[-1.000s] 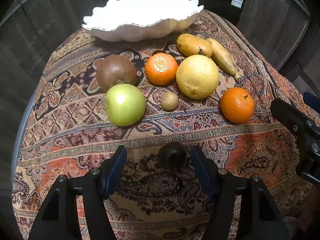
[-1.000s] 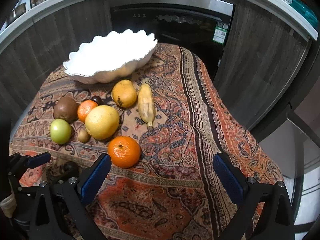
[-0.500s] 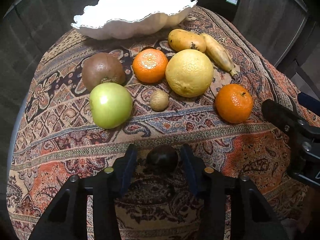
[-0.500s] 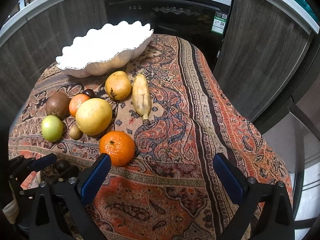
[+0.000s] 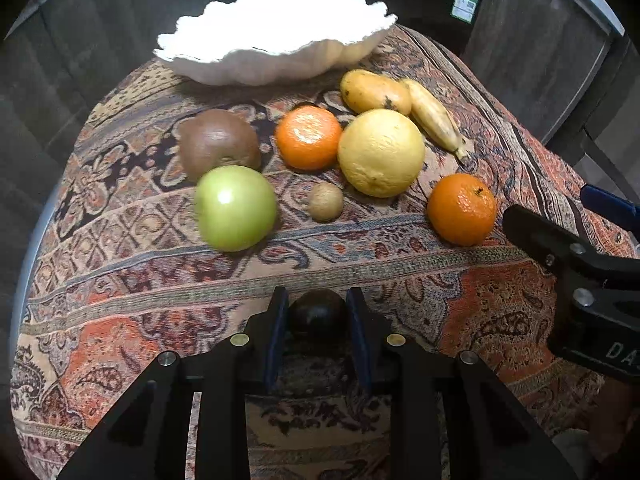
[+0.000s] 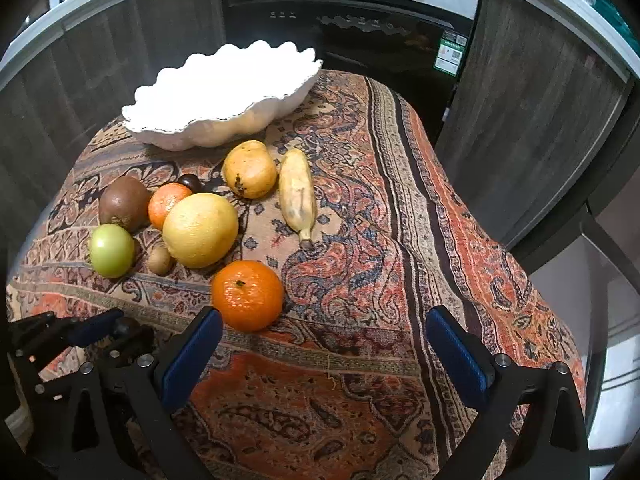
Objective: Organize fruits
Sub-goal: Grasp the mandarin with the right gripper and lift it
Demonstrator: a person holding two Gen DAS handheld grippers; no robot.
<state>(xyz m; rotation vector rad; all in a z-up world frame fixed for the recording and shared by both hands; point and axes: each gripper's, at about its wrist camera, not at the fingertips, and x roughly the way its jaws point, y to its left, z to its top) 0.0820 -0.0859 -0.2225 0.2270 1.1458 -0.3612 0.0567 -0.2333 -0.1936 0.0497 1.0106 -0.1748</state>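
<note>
We start at the far left of the cloth-covered surface (image 5: 120, 280), where the kiwi (image 5: 218, 144) sits touching the green apple (image 5: 236, 208) just in front of it. Behind them, at the far edge, stands the white bowl (image 5: 256, 68), holding no fruit that we can see. Moving right, a tangerine (image 5: 309, 137) lies against the big yellow citrus (image 5: 381, 152), with a small tan fruit (image 5: 325, 201) just in front of the gap between them. In the right wrist view we also make out a small dark fruit (image 6: 189, 182) tucked behind that tangerine. Behind the citrus rests the mango (image 5: 374, 92), and beside it the pale banana (image 5: 434, 118), its stem pointing toward us. Further right, a second tangerine (image 5: 462, 209) sits apart from the rest. Near the front, our left claw (image 5: 318, 314) is clamped on a dark plum (image 5: 318, 312), both blue pads (image 5: 278, 328) pressed to its sides; whether the plum touches the cloth we cannot tell. At the right, our right claw (image 6: 322, 354) hovers with its pads (image 6: 456, 354) spread wide, gripping nothing, the second tangerine just ahead of its left finger (image 6: 192, 354).
</note>
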